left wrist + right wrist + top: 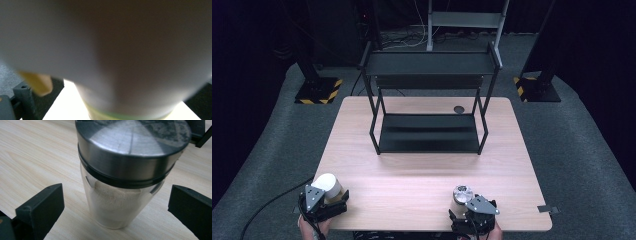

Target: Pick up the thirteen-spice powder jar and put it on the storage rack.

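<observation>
A white-capped container [327, 185] stands near the table's front left corner, and its blurred cap [107, 50] looms very close in the left gripper view. My left gripper [328, 196] [112, 101] is open around it, with a gap beside the jaw that shows. A glass jar [462, 194] [120, 205] with a brushed metal lid [132, 147] and white powder inside stands at the front right. My right gripper [464, 207] [116, 206] is open, one jaw on each side of the jar and clear of the glass.
A black two-tier metal rack [429, 125] stands at the back middle of the wooden table [412, 175]. A dark round grommet [458, 109] sits beside its right leg. Stands with yellow-black striped feet [318, 91] [537, 89] are on the floor behind.
</observation>
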A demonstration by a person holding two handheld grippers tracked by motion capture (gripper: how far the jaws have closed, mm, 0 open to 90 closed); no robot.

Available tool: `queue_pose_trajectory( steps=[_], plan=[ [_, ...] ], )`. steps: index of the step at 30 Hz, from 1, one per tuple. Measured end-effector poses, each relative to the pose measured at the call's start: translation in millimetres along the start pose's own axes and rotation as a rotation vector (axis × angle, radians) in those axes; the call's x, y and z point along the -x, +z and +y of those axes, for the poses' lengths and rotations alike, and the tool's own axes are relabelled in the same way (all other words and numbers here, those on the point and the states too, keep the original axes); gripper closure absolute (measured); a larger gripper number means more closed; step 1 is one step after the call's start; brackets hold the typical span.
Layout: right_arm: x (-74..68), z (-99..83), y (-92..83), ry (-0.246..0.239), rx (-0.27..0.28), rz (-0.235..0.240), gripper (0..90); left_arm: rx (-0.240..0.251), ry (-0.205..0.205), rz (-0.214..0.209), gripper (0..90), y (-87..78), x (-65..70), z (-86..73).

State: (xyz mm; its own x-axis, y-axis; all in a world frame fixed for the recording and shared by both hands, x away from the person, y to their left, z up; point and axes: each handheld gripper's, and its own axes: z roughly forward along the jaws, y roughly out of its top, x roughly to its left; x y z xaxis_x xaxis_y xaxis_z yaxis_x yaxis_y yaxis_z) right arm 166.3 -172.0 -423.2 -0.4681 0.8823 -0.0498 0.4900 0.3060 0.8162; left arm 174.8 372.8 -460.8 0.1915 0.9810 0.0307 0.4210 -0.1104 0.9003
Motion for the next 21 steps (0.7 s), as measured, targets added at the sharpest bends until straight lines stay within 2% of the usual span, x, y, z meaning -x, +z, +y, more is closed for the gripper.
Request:
queue_pose_trajectory(
  steps=[3,11,15,17,18,19,21],
  plan=[
    [-1.2,1.2,0.6,-0.006,-0.001,-0.001,0.0,0.005,-0.012,0.001,0.0,1.7,0.7,-0.2],
    [-1.3,2.7,-0.4,-0.011,0.000,-0.004,0.0,0.005,-0.002,0.004,0.0,4.1,3.8,2.2],
    [-1.3,3.0,-0.7,-0.010,-0.002,-0.004,0.0,0.005,-0.017,0.017,0.8,3.2,4.7,2.2],
    [-1.5,3.0,-0.6,-0.013,-0.002,-0.005,0.0,0.021,-0.016,0.012,15.1,1.2,3.8,-0.9],
    [-1.4,2.9,-0.6,-0.013,-0.002,-0.004,0.0,0.027,-0.023,0.013,15.7,-0.1,3.6,-2.3],
    [-1.6,2.7,-0.7,-0.012,-0.001,-0.005,0.0,0.028,-0.027,0.003,22.1,-0.9,1.8,-2.9],
    [-1.2,2.8,-0.6,-0.013,-0.004,-0.005,0.0,0.035,-0.029,-0.004,25.1,-2.0,1.6,-4.7]
  ],
)
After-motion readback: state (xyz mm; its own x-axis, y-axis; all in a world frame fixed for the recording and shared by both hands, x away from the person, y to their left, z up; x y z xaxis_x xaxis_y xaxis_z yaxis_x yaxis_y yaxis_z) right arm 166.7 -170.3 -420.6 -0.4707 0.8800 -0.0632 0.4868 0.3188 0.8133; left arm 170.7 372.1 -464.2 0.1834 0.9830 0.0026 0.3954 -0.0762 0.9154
